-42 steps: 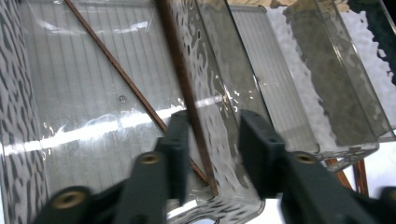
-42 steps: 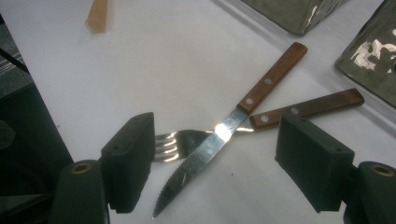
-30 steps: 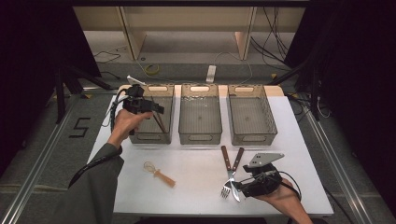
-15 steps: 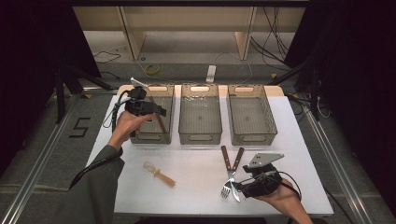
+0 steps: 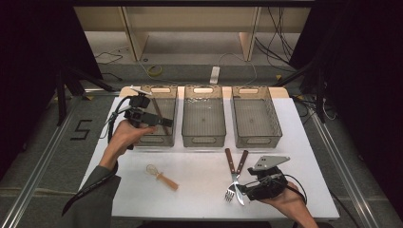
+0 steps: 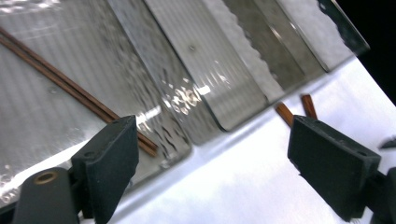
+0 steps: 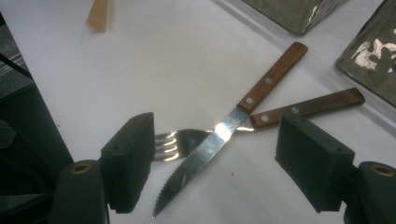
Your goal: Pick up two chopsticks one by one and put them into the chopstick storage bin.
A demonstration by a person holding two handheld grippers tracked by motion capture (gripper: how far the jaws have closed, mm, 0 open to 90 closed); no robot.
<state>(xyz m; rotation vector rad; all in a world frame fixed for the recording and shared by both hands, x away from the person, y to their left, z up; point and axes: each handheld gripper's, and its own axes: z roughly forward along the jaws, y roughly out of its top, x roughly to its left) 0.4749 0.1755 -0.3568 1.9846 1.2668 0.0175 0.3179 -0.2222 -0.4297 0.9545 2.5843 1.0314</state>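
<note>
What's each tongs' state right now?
Left tongs: open, empty, above the left bin holding chopsticks.
Right tongs: open, empty, over the crossed knife and fork.

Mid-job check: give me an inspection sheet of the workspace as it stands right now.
Surface: white table, flat, well lit.
Job's things: knife lying across fork; chopsticks in left bin.
Clutter: small whisk loose on table; two other bins, contents not seen.
Grippers: left gripper open over left bin; right gripper open around the knife and fork.
Cables: one trails from each gripper; more on the floor behind.
Surroundings: wooden shelving, dark curtains.
</note>
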